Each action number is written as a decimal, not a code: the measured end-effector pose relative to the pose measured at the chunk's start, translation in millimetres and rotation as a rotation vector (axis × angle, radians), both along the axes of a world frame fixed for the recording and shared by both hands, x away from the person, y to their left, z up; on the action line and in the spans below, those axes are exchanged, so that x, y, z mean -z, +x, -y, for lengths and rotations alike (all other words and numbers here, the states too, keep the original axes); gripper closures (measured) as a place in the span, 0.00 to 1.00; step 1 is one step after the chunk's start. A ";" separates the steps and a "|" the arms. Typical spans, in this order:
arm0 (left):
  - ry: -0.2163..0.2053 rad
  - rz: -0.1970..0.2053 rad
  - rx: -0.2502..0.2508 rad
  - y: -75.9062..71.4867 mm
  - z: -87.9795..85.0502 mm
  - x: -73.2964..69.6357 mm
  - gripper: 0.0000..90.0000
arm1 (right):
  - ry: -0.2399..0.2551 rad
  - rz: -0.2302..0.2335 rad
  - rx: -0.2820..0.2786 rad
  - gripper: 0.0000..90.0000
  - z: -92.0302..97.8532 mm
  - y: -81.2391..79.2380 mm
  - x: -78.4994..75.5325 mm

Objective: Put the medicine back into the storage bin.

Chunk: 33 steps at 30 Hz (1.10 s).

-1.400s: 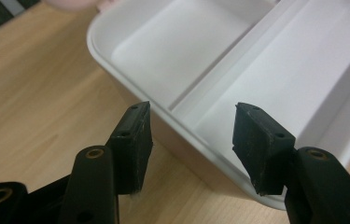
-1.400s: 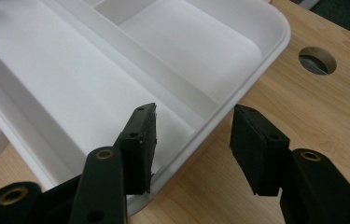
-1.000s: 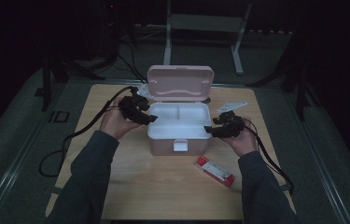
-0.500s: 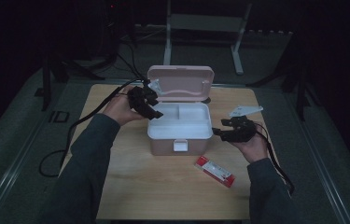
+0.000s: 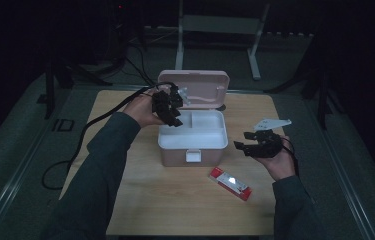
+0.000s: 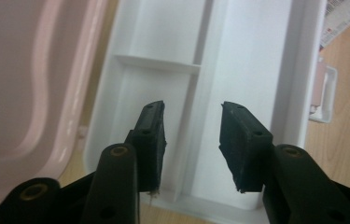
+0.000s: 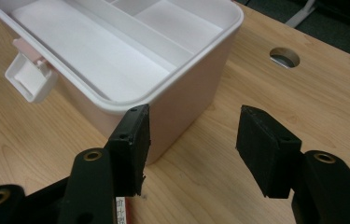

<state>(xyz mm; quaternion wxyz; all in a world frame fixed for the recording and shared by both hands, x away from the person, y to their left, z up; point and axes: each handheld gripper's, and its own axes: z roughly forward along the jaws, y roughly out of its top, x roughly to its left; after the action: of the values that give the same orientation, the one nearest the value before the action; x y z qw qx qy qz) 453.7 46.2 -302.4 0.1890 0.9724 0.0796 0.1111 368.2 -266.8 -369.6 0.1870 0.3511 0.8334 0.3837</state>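
Pink plastic storage box, lid swung back upright so the white divided tray lies open for loading; it stands mid-worktop, latch facing the person. Left hand-held gripper hangs over the tray's rear left corner, its jaws just narrowed to a middling gap with nothing between them. Right hand-held gripper waits wide and empty beside the box's right wall, likely clear of the red packet lying near the front.
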 end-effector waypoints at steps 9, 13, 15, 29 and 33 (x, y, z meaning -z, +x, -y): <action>0.102 0.001 0.012 5.1 14.1 10.3 0.74 | -0.013 -0.003 -0.005 0.49 1.3 -1.0 2.0; 0.124 0.034 0.023 2.6 22.3 9.4 0.74 | -0.017 0.000 -0.005 0.49 1.6 -1.6 2.8; 0.139 0.038 0.027 2.7 26.2 10.6 0.74 | -0.018 -0.002 -0.002 0.49 1.8 -2.2 3.2; 0.214 0.066 0.034 -0.2 45.6 22.5 0.80 | -0.014 -0.002 0.007 0.49 6.8 -3.1 6.0; 0.229 0.054 0.041 0.3 49.5 27.3 0.82 | -0.015 -0.003 0.006 0.49 6.3 -2.6 6.7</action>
<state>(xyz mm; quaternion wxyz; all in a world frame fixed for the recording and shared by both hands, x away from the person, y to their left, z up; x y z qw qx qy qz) 454.1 -3.3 -329.7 0.0811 0.9857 0.0415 0.1417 365.6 -273.2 -376.3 0.1894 0.3526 0.8356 0.3763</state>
